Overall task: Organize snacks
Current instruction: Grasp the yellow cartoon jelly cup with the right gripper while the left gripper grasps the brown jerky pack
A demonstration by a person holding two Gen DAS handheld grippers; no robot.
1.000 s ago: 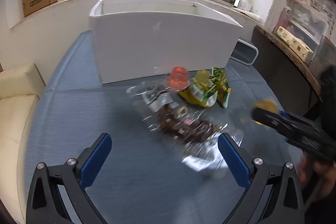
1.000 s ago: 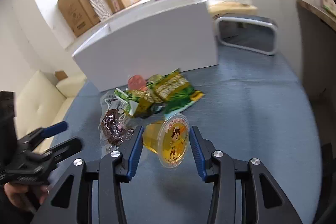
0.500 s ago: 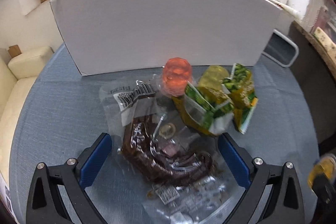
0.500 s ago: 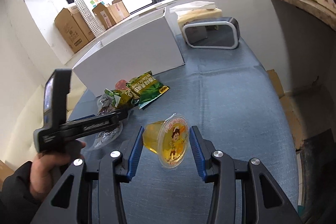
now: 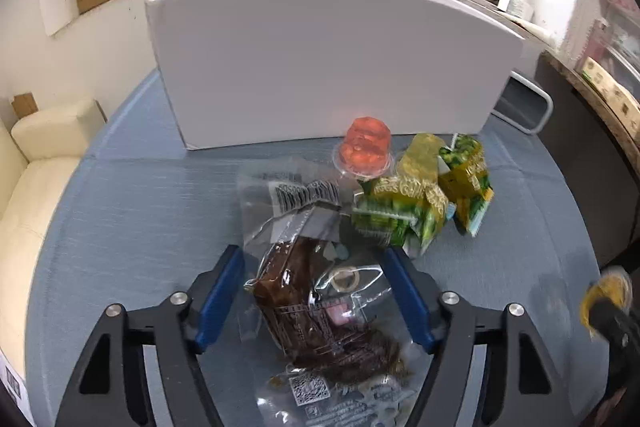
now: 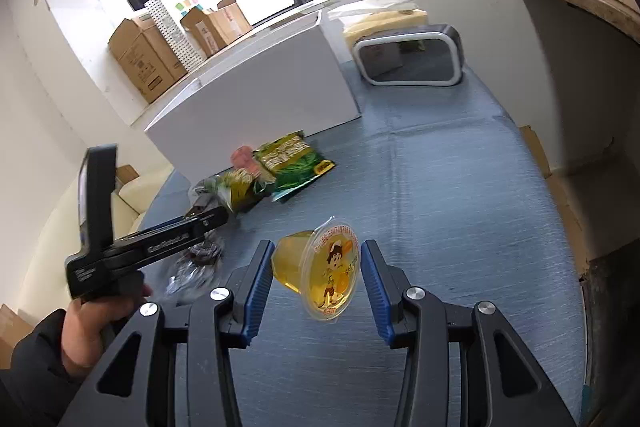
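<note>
My left gripper (image 5: 314, 263) is open, its blue pads on either side of a clear bag of dark brown snacks (image 5: 320, 303) lying on the blue table. A red jelly cup (image 5: 366, 151) and green snack packets (image 5: 404, 215) lie just beyond, before the white box (image 5: 320, 67). My right gripper (image 6: 318, 275) is shut on a yellow jelly cup (image 6: 324, 275) and holds it above the table. The left gripper (image 6: 168, 239) also shows in the right wrist view, over the snack pile (image 6: 280, 163).
The white box (image 6: 256, 95) stands at the back of the table. A grey-rimmed bin (image 6: 412, 59) lies on its side to its right. Cardboard boxes (image 6: 148, 63) sit on the window ledge. A cream sofa (image 5: 36, 163) is to the left.
My left gripper has come down closer to the brown snack bag and its fingers have narrowed around it. My right gripper has lifted back with the yellow jelly cup.
</note>
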